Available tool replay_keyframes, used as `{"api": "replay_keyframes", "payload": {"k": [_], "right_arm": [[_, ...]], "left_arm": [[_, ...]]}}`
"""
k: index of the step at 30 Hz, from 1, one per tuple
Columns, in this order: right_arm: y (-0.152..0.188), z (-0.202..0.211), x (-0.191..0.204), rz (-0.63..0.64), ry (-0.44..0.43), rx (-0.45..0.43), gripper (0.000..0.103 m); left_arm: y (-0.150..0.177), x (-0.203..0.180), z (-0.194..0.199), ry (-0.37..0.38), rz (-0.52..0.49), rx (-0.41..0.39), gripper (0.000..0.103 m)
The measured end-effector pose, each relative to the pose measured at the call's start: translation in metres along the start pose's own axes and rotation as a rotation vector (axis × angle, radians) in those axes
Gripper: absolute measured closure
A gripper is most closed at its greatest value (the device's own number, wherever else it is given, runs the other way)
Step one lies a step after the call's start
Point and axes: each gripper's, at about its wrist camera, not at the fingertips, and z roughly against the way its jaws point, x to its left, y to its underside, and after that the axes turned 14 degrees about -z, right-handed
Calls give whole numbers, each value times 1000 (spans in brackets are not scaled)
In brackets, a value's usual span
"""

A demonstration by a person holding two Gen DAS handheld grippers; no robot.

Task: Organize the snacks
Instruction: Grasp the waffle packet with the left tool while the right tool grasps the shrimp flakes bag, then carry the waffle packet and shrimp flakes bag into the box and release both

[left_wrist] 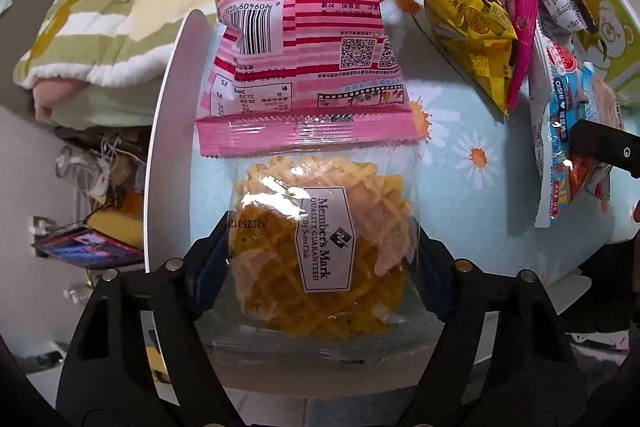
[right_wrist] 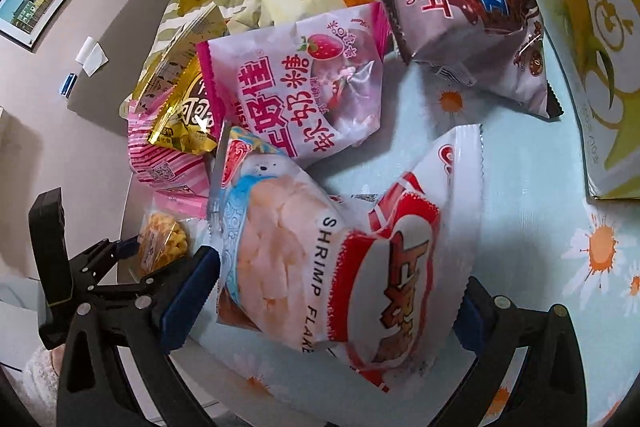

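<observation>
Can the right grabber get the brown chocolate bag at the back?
Probably not straight away. The right gripper already straddles the shrimp flakes bag, which lies between it and the brown chocolate bag farther back on the table.

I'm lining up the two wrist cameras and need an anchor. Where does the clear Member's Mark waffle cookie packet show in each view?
Left wrist: the waffle cookie packet fills the lower centre, between the left gripper's fingers.
Right wrist: it sits small at lower left, ahead of the left gripper.
Shared landmark: the pink striped bag lies just beyond the packet in both views.
</observation>
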Motion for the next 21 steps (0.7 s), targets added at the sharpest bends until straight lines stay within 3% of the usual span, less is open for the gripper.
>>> {"api": "replay_keyframes", "payload": {"k": [3, 5, 8, 10, 21], "right_arm": [[1, 0, -1, -4, -2, -8, 2], [3, 3, -2, -3, -8, -13, 8], [6, 9, -6, 2, -35, -15, 26], [9, 13, -4, 11, -23, -28, 29], [22, 63, 9, 2, -27, -137, 32]], "left_arm": [[1, -2, 7, -6, -10, -16, 29], [1, -4, 15, -8, -15, -30, 29], [3, -5, 24, -6, -14, -45, 29], [4, -6, 29, -4, -12, -56, 29], [-1, -9, 88, 5, -34, -177, 29]]}}
